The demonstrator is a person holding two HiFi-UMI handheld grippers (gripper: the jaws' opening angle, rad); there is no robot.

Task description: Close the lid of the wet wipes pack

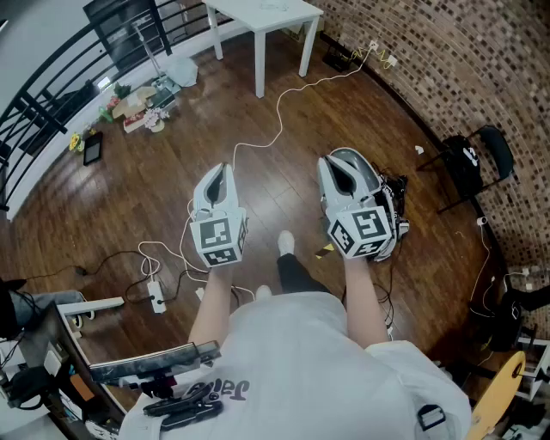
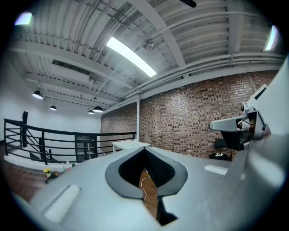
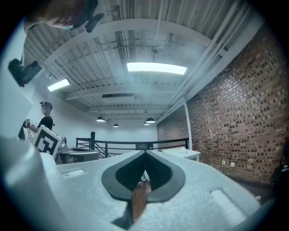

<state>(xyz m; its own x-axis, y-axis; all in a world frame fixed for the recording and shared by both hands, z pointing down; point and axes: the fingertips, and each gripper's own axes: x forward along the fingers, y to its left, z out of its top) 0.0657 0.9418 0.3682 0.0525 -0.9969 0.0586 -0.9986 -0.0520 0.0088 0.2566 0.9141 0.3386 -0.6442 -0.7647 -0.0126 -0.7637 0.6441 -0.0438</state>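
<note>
I hold my left gripper (image 1: 222, 174) and right gripper (image 1: 342, 166) side by side above the wooden floor (image 1: 284, 103); each has its jaws pressed together, nothing between them; a white table (image 1: 268, 12) stands ahead, near the brick wall (image 1: 447, 60) (where the wet wipes pack lies, I cannot tell).

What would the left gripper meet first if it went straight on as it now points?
Nothing close: the left gripper, shut, points over open floor at the white table, probably first in line, though depth is unclear.
</note>
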